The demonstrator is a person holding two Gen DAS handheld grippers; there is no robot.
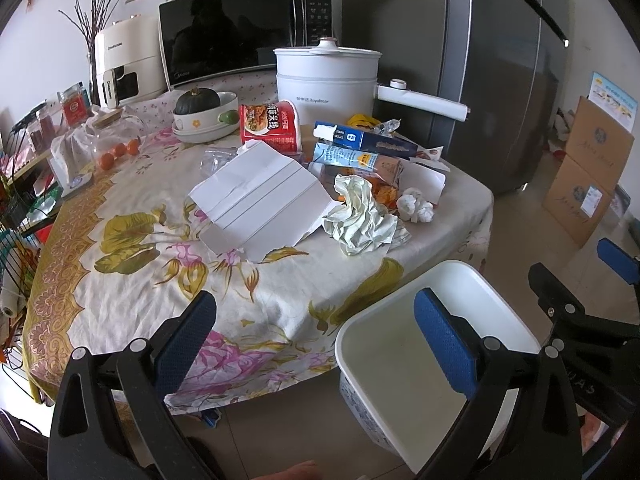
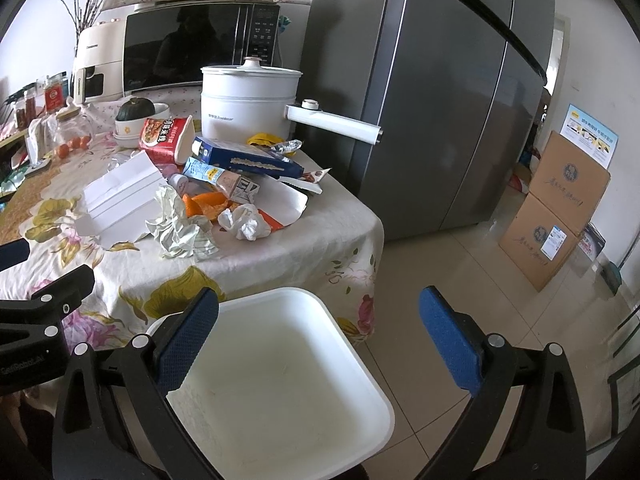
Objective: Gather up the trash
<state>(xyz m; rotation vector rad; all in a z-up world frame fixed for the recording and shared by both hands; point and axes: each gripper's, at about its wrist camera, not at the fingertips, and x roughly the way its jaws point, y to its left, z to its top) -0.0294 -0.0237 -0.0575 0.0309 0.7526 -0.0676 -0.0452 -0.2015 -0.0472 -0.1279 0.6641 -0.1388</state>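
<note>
A heap of trash lies on the flowered tablecloth (image 1: 120, 280): a flattened white box (image 1: 260, 196), a crumpled pale wrapper (image 1: 360, 220), white tissue balls (image 1: 416, 206), a red noodle cup (image 1: 272, 124), a blue carton (image 1: 360, 138) and orange scraps (image 2: 208, 204). An empty white bin (image 2: 280, 384) stands on the floor by the table's near edge; it also shows in the left wrist view (image 1: 420, 364). My left gripper (image 1: 316, 344) is open and empty above the table edge. My right gripper (image 2: 320, 340) is open and empty above the bin.
A white electric pot (image 1: 328, 80) with a long handle, a microwave (image 1: 240, 36), a bowl with a squash (image 1: 204, 116) and jars stand at the back. A grey fridge (image 2: 432, 100) is to the right. Cardboard boxes (image 2: 556, 216) sit on the tiled floor.
</note>
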